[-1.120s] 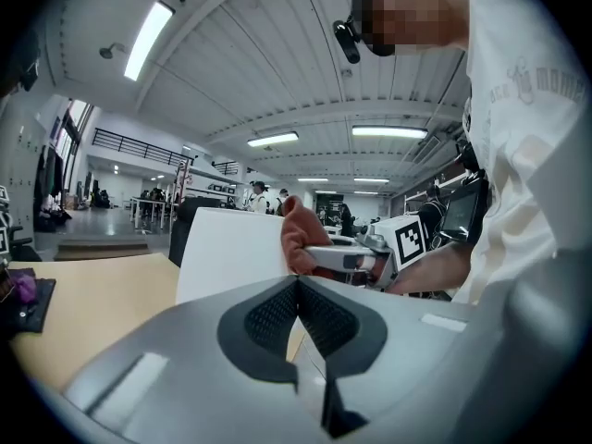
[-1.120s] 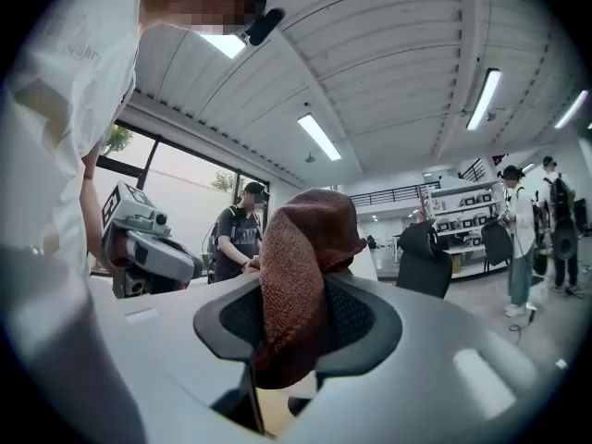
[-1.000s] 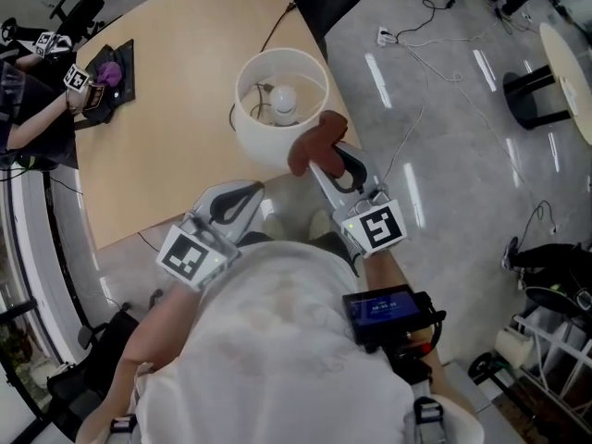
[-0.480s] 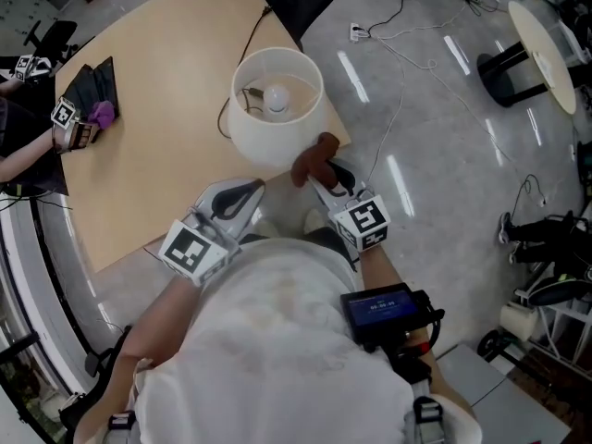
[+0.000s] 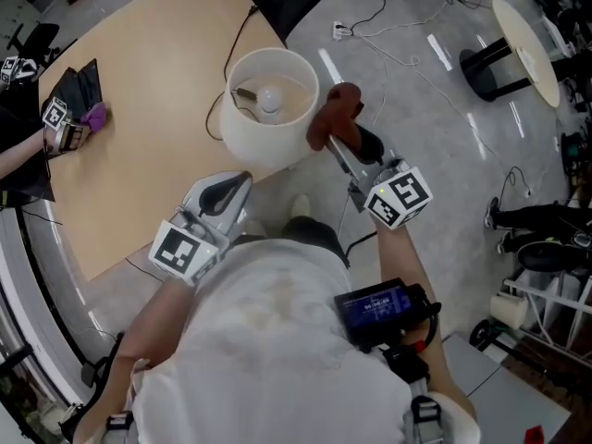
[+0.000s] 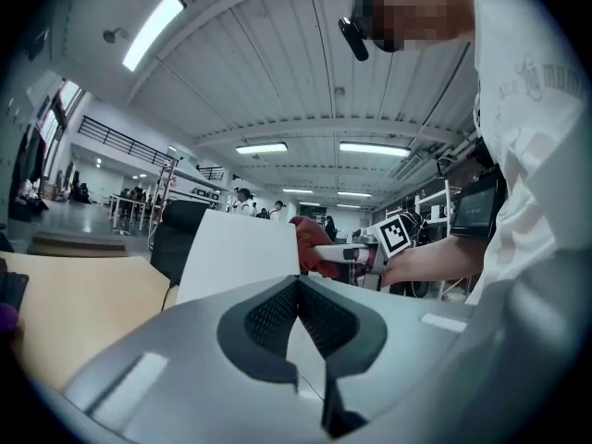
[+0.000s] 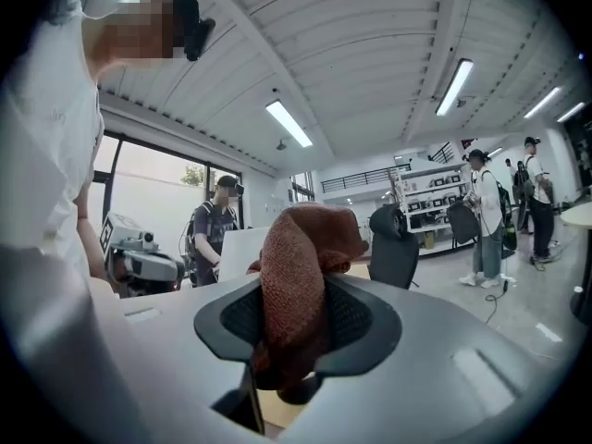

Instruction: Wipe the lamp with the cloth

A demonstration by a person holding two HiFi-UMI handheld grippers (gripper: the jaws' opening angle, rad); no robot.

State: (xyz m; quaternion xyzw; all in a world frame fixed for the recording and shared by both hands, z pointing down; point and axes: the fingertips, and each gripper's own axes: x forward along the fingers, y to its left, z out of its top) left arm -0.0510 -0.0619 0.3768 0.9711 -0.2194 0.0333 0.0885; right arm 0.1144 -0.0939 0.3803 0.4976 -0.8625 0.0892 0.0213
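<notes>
The lamp (image 5: 254, 141) stands at the corner of the table (image 5: 139, 165), its white shade open at the top with the bulb (image 5: 269, 102) showing inside. The cloth (image 5: 338, 109), a reddish-brown wad, sits right at the shade's right side, level with the rim; whether it touches cannot be told.

The person's right forearm reaches forward past the body, with the marker cube (image 5: 400, 197) facing up and the tool roughly level. The right hand-held gripper (image 5: 333, 137) pinches the cloth between its pads. The jaws have just been closing a little tighter on it, and the cloth bulges out above the tips.

The left hand-held gripper (image 5: 239, 181) is held low near the table edge, pointing at the shade's near wall. Its jaws are pressed together with nothing between them.
</notes>
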